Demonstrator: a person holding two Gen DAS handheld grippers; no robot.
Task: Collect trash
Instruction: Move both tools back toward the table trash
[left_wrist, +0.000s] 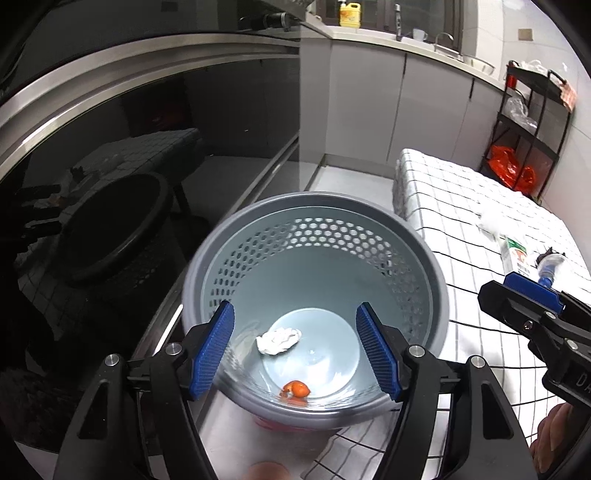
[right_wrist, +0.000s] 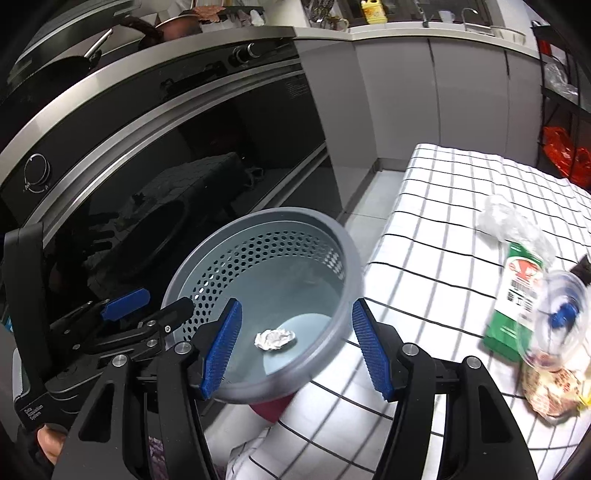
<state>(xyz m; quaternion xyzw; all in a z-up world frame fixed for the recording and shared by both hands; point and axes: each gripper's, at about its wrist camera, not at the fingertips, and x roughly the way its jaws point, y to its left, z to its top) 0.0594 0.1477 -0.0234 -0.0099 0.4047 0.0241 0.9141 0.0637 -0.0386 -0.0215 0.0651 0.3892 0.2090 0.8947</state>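
Observation:
A grey perforated trash bin (left_wrist: 436, 295) stands beside the checked table; it also shows in the right wrist view (right_wrist: 351, 266). Inside lie a crumpled white paper ball (left_wrist: 277, 340) (right_wrist: 275, 339) and an orange scrap (left_wrist: 295, 389). My left gripper (left_wrist: 295, 354) is open and empty above the bin's mouth. My right gripper (right_wrist: 295, 349) is open and empty over the bin's near rim. On the table lie a green carton (right_wrist: 517, 295), a clear plastic cup with a blue piece (right_wrist: 561, 317), a crumpled clear wrapper (right_wrist: 498, 218) and a snack bag (right_wrist: 550, 391).
A black oven front (right_wrist: 184, 155) with a steel trim stands left of the bin. The checked tablecloth (right_wrist: 436, 229) covers the table on the right. A black shelf rack with an orange bag (left_wrist: 511, 170) stands at the far right. Grey cabinets line the back.

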